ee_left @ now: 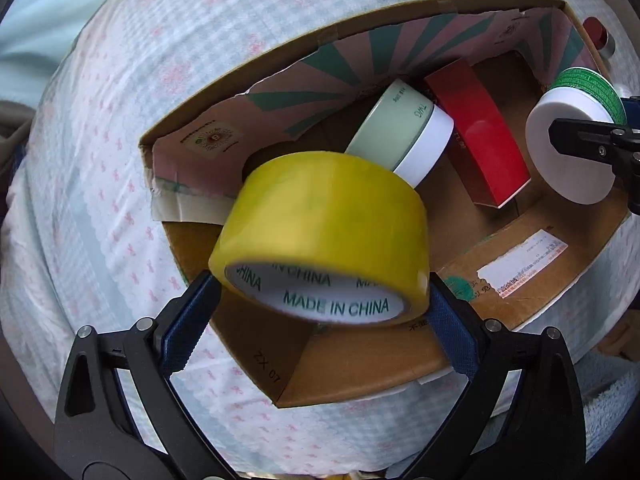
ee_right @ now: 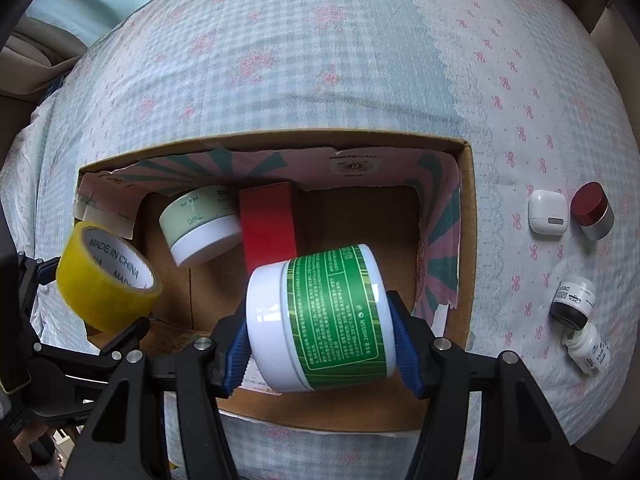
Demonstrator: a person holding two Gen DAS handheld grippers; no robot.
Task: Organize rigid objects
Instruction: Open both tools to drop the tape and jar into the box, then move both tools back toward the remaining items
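The left hand-held gripper point(ee_left: 320, 300) squeezes the yellow tape roll point(ee_left: 324, 236) at frame centre, over the cardboard box point(ee_left: 360, 384). The right hand-held gripper point(ee_right: 320, 344) holds the green-label jar point(ee_right: 324, 324) between its fingers.

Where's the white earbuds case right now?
Right wrist view: the earbuds case lies on the bedspread, right of the cardboard box, beside the red-lidded jar.

Checked blue bedsheet point(ee_right: 320, 60) with pink bows, beige upholstery point(ee_right: 32, 52), daylight
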